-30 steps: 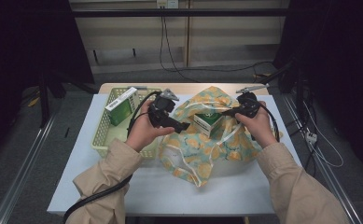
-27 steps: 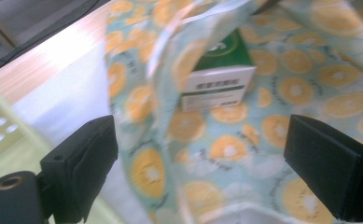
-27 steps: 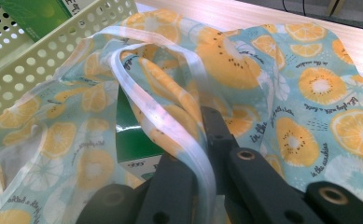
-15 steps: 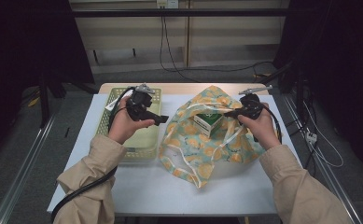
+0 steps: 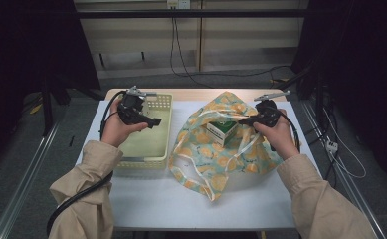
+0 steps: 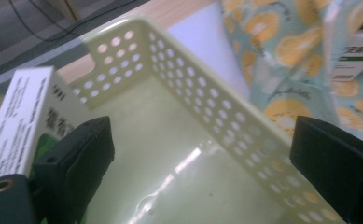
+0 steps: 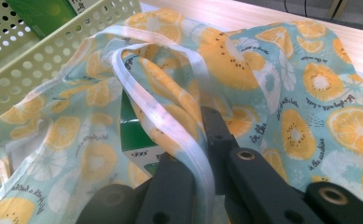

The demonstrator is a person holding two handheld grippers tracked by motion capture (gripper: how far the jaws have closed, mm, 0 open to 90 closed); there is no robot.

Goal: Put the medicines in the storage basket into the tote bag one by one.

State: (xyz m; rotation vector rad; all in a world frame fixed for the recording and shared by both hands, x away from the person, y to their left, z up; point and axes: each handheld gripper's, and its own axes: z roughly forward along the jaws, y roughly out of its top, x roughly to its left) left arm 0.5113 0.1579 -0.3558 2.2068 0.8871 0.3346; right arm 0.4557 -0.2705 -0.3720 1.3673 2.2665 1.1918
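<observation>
A fruit-print fabric bag (image 5: pixel 231 154) lies on the white table (image 5: pixel 181 204) with its mouth held up. My right gripper (image 5: pixel 246 120) is shut on the bag's pale handle strap (image 7: pixel 170 123), at the right side of the bag's opening. A green and white box (image 5: pixel 221 132) sits inside the bag (image 7: pixel 310 88), seen also in the right gripper view (image 7: pixel 139 135). My left gripper (image 5: pixel 153 121) hovers over the yellow-green basket (image 5: pixel 146 147), its jaws wide open (image 6: pixel 202 154) with nothing between them. A second white and green box (image 6: pixel 20 121) stands in the basket by the left jaw.
The perforated basket wall (image 6: pixel 226 112) runs between my left gripper and the bag (image 6: pixel 282 56). Bare table lies in front of the bag and basket. The wooden table edge (image 5: pixel 181 93) is at the back; cables hang behind.
My left hand has moved left from the bag's opening to above the basket. The right gripper has kept still on the strap, and the box stays in the bag.
</observation>
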